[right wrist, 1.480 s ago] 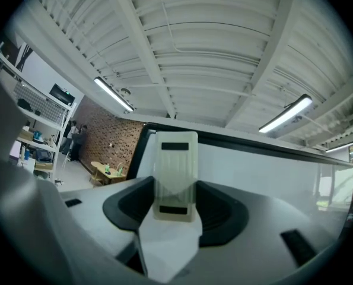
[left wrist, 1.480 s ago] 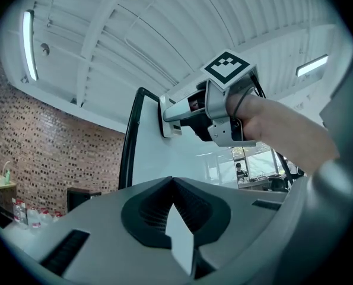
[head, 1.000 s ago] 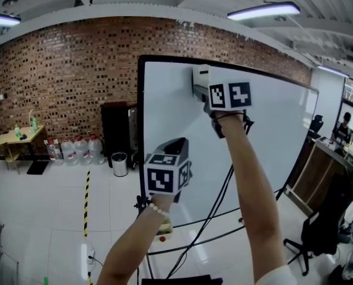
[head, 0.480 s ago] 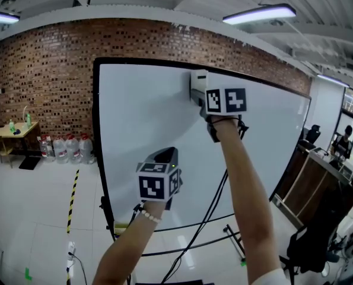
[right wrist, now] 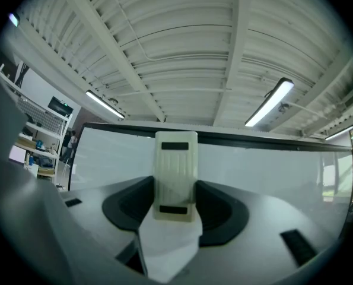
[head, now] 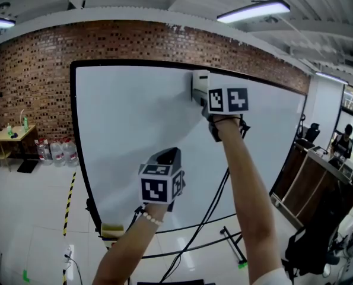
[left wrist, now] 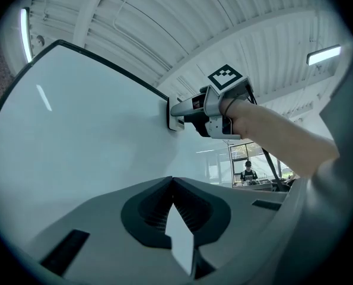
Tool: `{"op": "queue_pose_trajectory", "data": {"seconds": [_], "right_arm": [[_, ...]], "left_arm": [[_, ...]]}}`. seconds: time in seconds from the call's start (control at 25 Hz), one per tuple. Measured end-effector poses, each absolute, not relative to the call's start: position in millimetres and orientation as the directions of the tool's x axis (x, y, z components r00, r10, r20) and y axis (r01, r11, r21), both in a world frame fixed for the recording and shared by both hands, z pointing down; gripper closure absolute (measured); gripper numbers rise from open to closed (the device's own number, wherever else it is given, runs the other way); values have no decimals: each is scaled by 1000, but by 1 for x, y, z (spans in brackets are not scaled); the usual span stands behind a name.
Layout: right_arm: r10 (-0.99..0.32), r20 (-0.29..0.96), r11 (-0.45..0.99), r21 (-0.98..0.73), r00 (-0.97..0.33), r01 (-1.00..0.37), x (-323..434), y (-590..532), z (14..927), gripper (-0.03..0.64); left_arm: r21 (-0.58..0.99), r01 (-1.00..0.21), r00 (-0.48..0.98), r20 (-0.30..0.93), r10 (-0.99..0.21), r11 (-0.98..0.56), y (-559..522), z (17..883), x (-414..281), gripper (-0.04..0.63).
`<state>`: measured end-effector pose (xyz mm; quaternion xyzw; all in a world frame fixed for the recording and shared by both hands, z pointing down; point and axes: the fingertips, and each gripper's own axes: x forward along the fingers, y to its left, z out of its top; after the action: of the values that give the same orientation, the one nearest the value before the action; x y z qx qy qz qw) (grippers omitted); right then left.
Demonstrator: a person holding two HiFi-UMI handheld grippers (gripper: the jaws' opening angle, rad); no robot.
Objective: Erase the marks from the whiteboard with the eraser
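Jaws of the right gripper (right wrist: pixel 176 205) pinch the cream eraser (right wrist: pixel 176 171) by its sides, with its pad laid against the whiteboard (head: pixel 123 135) close under the top edge. The left gripper (left wrist: pixel 174 209) hangs lower in front of the board, its jaws pressed together on nothing. No marks show on the white surface in any view, so whatever is left is probably faint or under the eraser. To wipe well, hold the pad flat with even pressure, overlap the strokes, and steer clear of the black frame (head: pixel 134 64) just above, which could knock the eraser askew.
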<state>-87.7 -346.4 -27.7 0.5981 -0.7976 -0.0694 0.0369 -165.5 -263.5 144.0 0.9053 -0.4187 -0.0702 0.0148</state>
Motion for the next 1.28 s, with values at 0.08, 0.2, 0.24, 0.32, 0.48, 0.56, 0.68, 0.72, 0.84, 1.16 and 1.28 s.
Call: {"op": "queue_pose_trajectory", "data": {"seconds": [0.08,0.2,0.24,0.32,0.48,0.56,0.68,0.72,0.84,1.16,1.28], "right_arm": [[-956,-31,284,142,-291,-948,-76,-347,-28,370],[-961,-36,266,161,-275,-950,-54,-349,-31,370],[-963,-37,258,173,-268,-951,-48,-350,-33,370],[-968,-36,236,196,-247,-952,-32,-353,-35,370],[-985,-36,157,244,-171,-957,11,-359,-33,370],[-984,-39,163,216,-175,-963,35,-362,-33,370],[-982,-47,172,170,-183,-970,71,-363,-34,370],[-983,-51,166,166,-176,-972,84,-363,-35,370],[-985,-63,149,164,-161,-975,121,-365,-38,370],[-982,-64,166,181,-180,-969,232,-371,-31,370],[-973,-60,209,170,-222,-963,273,-375,-30,370]], "left_arm": [[87,-744,652,-121,-748,-663,-267,142,-150,594],[89,-728,666,-144,-732,-680,-274,131,-125,594],[89,-724,668,-155,-728,-684,-278,125,-117,594],[89,-711,677,-181,-713,-697,-284,110,-102,594],[80,-656,718,-241,-653,-751,-291,83,-69,594],[65,-626,742,-256,-620,-777,-289,74,-49,594],[42,-593,769,-267,-581,-804,-286,67,-17,594],[36,-585,775,-271,-571,-810,-286,66,-6,594],[20,-575,782,-280,-557,-818,-288,61,25,594],[21,-592,761,-316,-567,-806,-297,65,123,594],[39,-599,744,-343,-574,-800,-295,65,161,594]]}}
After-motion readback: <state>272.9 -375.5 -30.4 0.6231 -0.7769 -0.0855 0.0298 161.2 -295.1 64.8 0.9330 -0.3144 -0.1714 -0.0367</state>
